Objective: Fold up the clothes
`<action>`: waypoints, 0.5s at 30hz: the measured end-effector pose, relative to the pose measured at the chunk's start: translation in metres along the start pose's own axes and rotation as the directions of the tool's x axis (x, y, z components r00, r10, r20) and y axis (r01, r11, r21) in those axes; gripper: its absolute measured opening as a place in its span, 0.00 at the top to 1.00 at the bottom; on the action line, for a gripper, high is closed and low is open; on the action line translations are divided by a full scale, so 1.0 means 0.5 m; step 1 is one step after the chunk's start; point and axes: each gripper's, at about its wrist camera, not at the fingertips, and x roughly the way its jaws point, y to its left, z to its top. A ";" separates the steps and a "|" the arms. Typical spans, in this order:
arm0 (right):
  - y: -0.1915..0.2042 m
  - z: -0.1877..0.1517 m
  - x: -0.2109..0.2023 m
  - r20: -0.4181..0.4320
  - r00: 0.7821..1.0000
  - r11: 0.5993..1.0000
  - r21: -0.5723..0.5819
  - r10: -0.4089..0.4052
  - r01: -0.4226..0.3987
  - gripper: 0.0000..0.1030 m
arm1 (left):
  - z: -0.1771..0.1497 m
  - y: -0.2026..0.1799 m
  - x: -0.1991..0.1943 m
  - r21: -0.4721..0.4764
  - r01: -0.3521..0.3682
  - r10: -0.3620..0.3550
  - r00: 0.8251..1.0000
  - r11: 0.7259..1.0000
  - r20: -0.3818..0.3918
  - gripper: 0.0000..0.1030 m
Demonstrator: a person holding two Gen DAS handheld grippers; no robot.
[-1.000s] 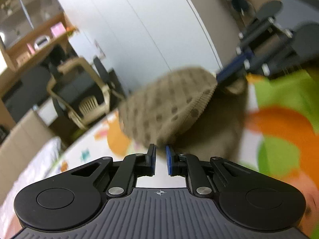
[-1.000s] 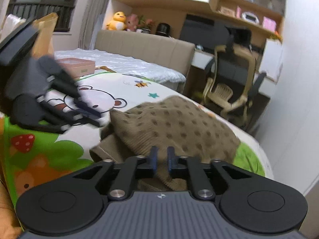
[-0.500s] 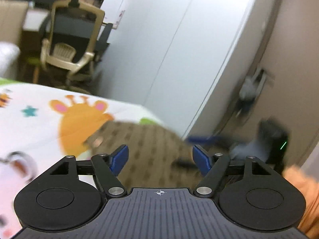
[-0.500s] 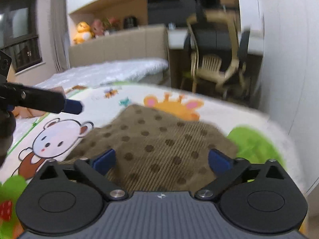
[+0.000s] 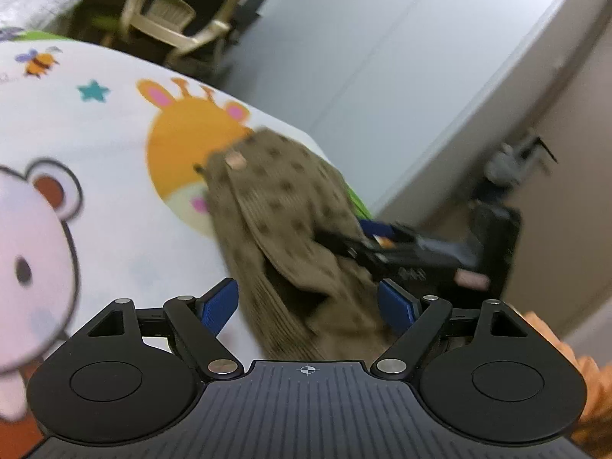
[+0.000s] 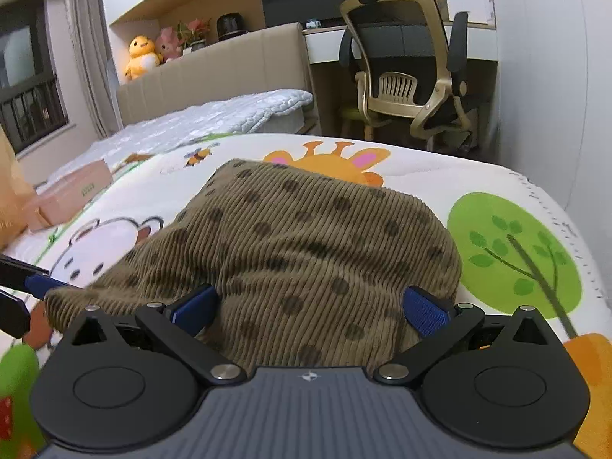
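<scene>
Left gripper [image 5: 308, 308]: jaws spread wide, blue pads [image 5: 218, 304] well apart, nothing clamped between them; pointed forward and slightly down. Right gripper [image 6: 310, 308]: jaws likewise spread wide, blue pads [image 6: 426, 311] far apart, gripping nothing; held low and level. Right gripper in the left wrist view: blurred, at right of centre, tips pointing leftward. Left gripper in the right wrist view: only a blue-tipped finger [image 6: 36, 283] at the left edge.

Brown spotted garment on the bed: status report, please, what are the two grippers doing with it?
Left gripper open, right gripper open, both straddling cloth. Brown spotted garment lies bunched on cartoon bedsheet, unheld. Nothing in the way.
</scene>
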 end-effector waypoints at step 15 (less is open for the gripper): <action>-0.005 0.017 -0.096 0.088 0.993 0.995 -0.046 -0.079 0.083 0.00 | -0.097 -0.024 0.034 -0.092 0.005 -0.018 0.989 0.996 -0.145 0.94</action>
